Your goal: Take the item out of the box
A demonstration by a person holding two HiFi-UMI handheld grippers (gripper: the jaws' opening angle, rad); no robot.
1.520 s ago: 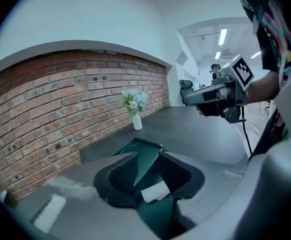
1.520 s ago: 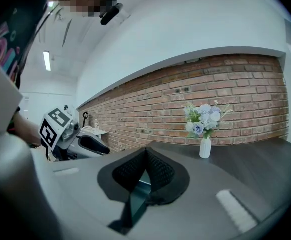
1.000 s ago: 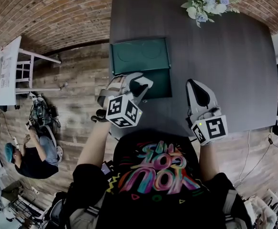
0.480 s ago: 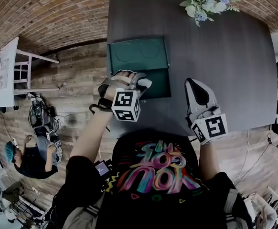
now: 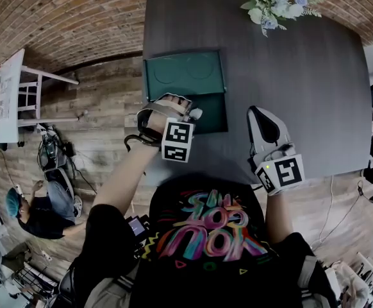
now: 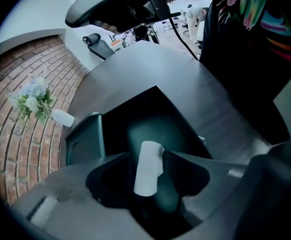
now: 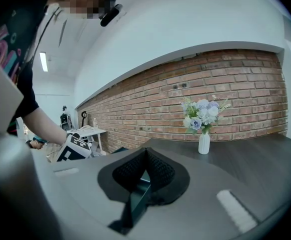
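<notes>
Left gripper (image 6: pixel 146 155) jaws, just spreading, straddle the white item (image 6: pixel 147 176); closing off-centre could tip it. Right gripper (image 7: pixel 145 154) jaws are pressed together.

Brick wall (image 5: pixel 77 11), plank floor (image 5: pixel 103 114)

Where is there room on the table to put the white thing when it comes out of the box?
The wide bare table right of the green box, between the flower vase and the right gripper, is free. It is crowded at the box, where the left gripper, its jaws having just opened wider, straddles the white item.
</notes>
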